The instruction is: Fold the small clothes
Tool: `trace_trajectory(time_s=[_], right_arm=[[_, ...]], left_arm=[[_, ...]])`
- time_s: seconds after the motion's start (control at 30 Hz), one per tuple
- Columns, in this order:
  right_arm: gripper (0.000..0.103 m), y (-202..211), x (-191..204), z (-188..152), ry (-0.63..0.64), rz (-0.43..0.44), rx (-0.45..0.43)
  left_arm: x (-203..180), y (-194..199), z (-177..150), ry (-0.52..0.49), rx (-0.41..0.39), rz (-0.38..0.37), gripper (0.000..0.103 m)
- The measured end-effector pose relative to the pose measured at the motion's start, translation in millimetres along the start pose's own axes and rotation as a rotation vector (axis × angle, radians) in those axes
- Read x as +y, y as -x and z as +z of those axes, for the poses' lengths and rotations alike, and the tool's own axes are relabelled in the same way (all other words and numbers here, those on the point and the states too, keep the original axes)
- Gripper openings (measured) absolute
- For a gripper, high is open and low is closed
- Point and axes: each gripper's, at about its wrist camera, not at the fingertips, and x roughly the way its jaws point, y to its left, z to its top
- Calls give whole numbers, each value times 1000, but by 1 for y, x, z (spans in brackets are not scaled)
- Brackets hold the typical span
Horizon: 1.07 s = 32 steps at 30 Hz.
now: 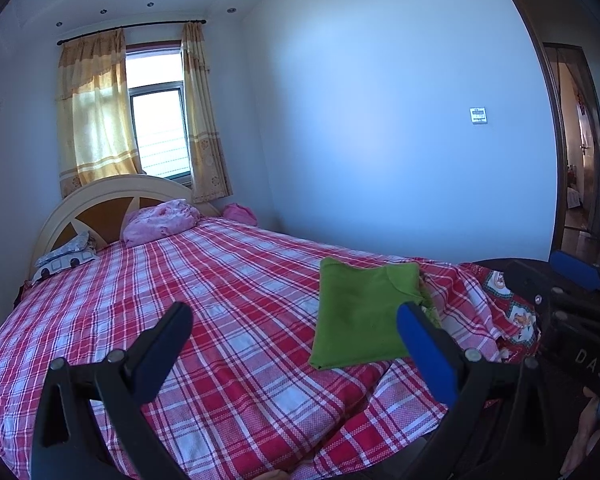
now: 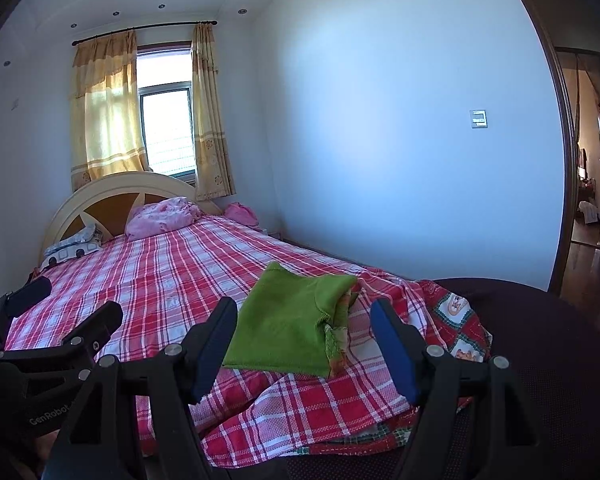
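Note:
A green garment [image 1: 360, 316] lies folded into a flat rectangle on the red-and-white plaid bed sheet [image 1: 228, 288]. It also shows in the right wrist view [image 2: 288, 320], with a patterned edge on its right side. My left gripper [image 1: 296, 348] is open and empty, held above the near part of the bed, left of the garment. My right gripper [image 2: 304, 344] is open and empty, held just in front of the garment. The left gripper also shows at the left of the right wrist view [image 2: 76, 312]. Neither gripper touches the cloth.
A pink bundle [image 1: 160, 220] and a patterned pillow [image 1: 66, 258] lie by the headboard [image 1: 100, 196]. A red patterned quilt [image 2: 456, 328] hangs over the bed's near right corner. A dark chair [image 2: 540, 360] stands at the right. A doorway [image 1: 580, 140] is at the far right.

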Motion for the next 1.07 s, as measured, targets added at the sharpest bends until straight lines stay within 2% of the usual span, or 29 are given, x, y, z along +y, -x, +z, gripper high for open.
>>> trace_trajectory(time_s=[0.53, 0.67, 0.8, 1.07], right_arm=[[70, 0, -2, -1, -9, -9, 4], [70, 0, -3, -1, -8, -10, 3], [70, 1, -3, -2, -6, -13, 2], [70, 0, -3, -3, -12, -11, 11]], left_arm=[[0, -2, 0, -3, 3, 2, 103], [-1, 0, 1, -5, -17, 25, 103], [1, -1, 1, 13, -3, -25, 103], [1, -4, 0, 13, 20, -46, 103]])
